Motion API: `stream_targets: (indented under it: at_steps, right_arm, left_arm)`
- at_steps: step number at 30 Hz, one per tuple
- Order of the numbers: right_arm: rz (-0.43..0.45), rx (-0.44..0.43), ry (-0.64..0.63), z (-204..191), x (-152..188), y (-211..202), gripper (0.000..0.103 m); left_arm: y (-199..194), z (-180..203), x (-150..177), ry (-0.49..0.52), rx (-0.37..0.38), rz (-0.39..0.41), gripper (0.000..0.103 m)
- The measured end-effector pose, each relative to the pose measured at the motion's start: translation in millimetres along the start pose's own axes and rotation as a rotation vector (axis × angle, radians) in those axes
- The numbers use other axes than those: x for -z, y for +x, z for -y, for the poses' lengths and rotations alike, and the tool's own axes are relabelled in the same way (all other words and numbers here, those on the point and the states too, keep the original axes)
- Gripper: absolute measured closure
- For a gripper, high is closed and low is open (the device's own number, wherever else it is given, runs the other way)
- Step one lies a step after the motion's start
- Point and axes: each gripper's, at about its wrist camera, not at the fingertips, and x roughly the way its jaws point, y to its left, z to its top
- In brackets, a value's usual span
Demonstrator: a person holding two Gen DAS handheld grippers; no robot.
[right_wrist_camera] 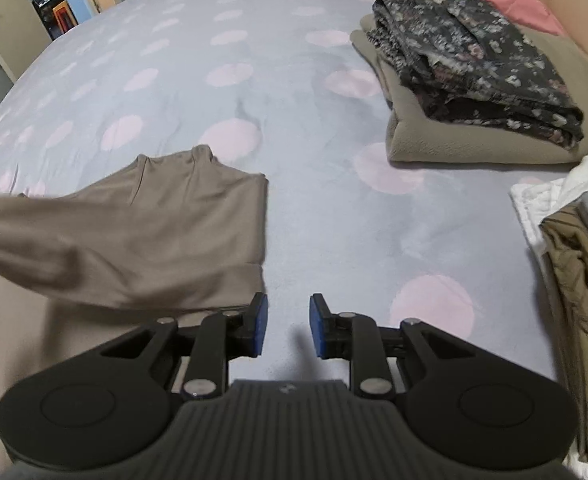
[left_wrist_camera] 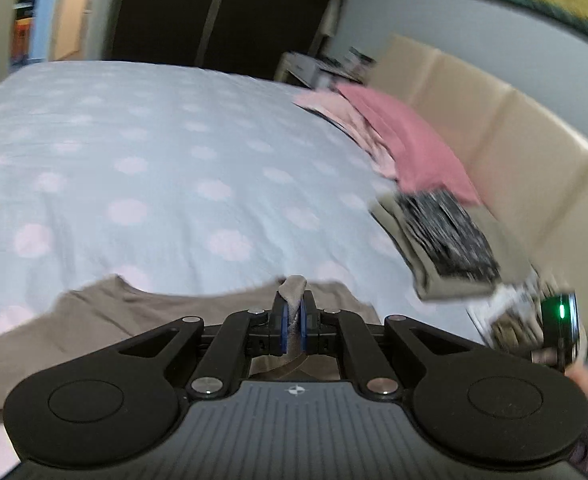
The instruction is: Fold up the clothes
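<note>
Left gripper [left_wrist_camera: 293, 320] pinches soft taupe top [right_wrist_camera: 142, 232] (smooth knit); right gripper [right_wrist_camera: 288, 328] gapes empty.

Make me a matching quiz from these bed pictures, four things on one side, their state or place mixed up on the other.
Things:
1. left gripper
2. right gripper
3. dark floral folded garment
4. plain taupe long-sleeved top

States:
A. lies on a folded beige garment
B. open, nothing between its blue pads
C. spread on the dotted bedsheet, one part pinched
D. shut on taupe cloth

Pairs: 1-D, 2-B, 3-A, 4-C
</note>
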Motion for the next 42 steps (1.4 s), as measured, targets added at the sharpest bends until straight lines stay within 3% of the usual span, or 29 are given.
stream_targets:
  at_steps: [4,10,14,18,26,31,35,39,40,42]
  right_arm:
    - [-0.015,-0.012,-0.009,3,0,13,0.077]
    - [-0.049,-0.087,0.015,-4,0,29,0.077]
    - [-0.061,-0.124,0.005,-17,-3,38,0.077]
    - [-0.050,-0.158,0.035,-21,-16,42,0.077]
    - [0.012,-0.176,0.150,-21,-73,54,0.077]
    - [0.029,-0.167,0.132,-33,-103,73,0.077]
    - [0.011,-0.144,0.165,-35,-117,98,0.077]
    - [-0.050,-0.186,0.232,-32,-121,120,0.077]
    - [-0.063,-0.186,0.231,-33,-122,124,0.078]
    - [-0.063,-0.170,0.234,-32,-123,126,0.101]
  left_arm:
    - [-6,-30,-6,-0.031,-0.088,0.000,0.099]
    - [22,-82,8,-0.108,-0.205,-0.094,0.099]
    - [38,-103,22,-0.133,-0.243,-0.151,0.099]
    - [43,-114,26,-0.140,-0.261,-0.178,0.099]
    - [53,-132,35,-0.165,-0.283,-0.218,0.099]
    - [57,-140,41,-0.182,-0.277,-0.225,0.099]
    - [64,-143,42,-0.185,-0.257,-0.225,0.099]
    - [69,-147,42,-0.205,-0.250,-0.215,0.099]
    - [69,-148,41,-0.209,-0.248,-0.211,0.099]
    - [68,-149,40,-0.207,-0.255,-0.190,0.099]
